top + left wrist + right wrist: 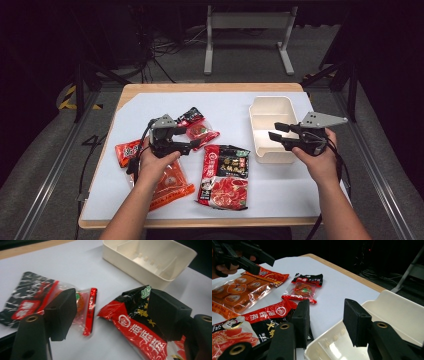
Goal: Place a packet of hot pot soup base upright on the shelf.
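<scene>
Your left gripper [192, 139] has open white tabletop [230, 107] beyond it. The cream plastic divided tray [272, 127] blocks the right; red snack packets [199, 127] crowd the left.

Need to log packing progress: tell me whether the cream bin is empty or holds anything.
Empty. The cream bin shows bare compartments in every view; all the snack packets lie outside it on the white sheet.

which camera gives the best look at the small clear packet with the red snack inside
The right gripper view: the small clear packet lies whole and unobstructed. In the left gripper view one black jaw covers part of it. In the high view it is small, beside the left tongs.

orange packet [167, 187] half under forearm
</scene>
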Demonstrator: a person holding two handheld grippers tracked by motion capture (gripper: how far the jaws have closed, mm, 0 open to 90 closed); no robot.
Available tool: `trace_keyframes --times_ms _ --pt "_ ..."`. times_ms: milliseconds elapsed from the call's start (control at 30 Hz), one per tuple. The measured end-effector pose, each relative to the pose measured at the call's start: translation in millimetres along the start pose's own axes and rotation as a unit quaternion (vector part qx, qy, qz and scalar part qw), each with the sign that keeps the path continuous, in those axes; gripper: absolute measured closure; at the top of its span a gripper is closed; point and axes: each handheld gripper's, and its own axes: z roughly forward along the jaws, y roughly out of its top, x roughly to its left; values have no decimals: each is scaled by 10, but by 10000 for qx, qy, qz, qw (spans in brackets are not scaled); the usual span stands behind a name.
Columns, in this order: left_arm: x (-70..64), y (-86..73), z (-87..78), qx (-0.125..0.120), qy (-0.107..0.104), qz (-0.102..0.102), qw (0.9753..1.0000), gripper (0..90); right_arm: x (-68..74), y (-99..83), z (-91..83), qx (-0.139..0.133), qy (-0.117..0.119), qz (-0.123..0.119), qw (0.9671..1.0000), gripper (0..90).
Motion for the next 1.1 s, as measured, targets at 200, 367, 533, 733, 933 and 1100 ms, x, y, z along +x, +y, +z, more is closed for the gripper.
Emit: trace_keyframes --times_ms 200,367,533,733,933,1100 --pt "-4 9 154 139 29 -53 9999 295 -5 -35 -69 -47 -49 -10 10000 582" --pt "-13 5 292 371 66 -105 9992 306 -1 -60 -110 -39 -117 17 9999 580" --pt "-34 -1 400 495 18 -89 9987 318 -3 -86 -153 -91 -85 92 9999 622" --pt "-62 -25 539 697 12 -30 9976 325 -2 -119 -168 -141 -56 116 9998 632" --pt "-85 -60 657 923 2 -5 9957 326 15 -131 -165 -2 -57 76 10000 606" --pt "-85 -87 726 1106 -13 -42 9939 324 30 -128 -158 79 -73 56 9999 564"
